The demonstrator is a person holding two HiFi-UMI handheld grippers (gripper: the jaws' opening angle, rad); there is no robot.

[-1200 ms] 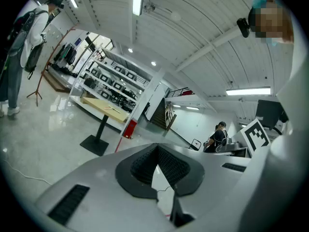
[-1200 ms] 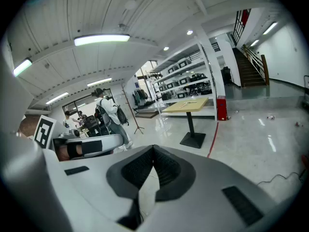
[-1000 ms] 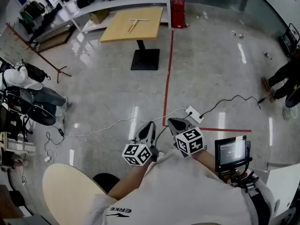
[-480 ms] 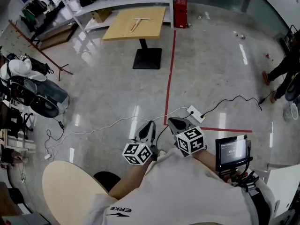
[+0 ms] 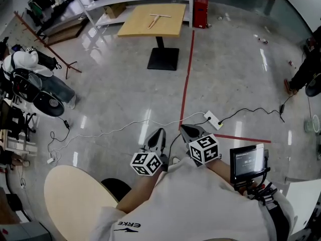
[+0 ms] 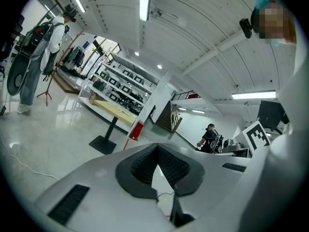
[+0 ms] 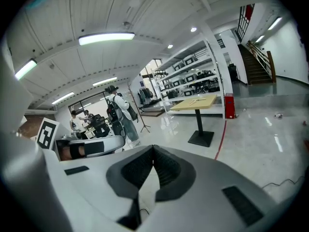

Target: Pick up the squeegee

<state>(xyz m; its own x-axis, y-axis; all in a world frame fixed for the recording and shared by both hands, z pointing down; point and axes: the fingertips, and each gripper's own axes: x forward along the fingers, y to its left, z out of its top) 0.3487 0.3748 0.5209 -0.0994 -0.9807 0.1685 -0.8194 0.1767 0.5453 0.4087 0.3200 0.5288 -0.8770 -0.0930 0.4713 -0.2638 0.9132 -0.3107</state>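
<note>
Counter [image 5: 138, 28] with squeegee [image 5: 156, 18] has drifted right in our view; left gripper [image 5: 159, 133] and right gripper [image 5: 186, 130] fingers together, empty.

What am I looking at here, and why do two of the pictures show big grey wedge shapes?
There is no robot here. A person holds a pair of tongs in each hand. One picture comes from a camera on the person's head, looking down at the left tongs and right tongs. The other two come from cameras riding on the tongs. The grey wedges are their jaws, closed and empty. Far across the shiny floor stands a yellow table with a T-shaped squeegee lying on it, untouched.
</note>
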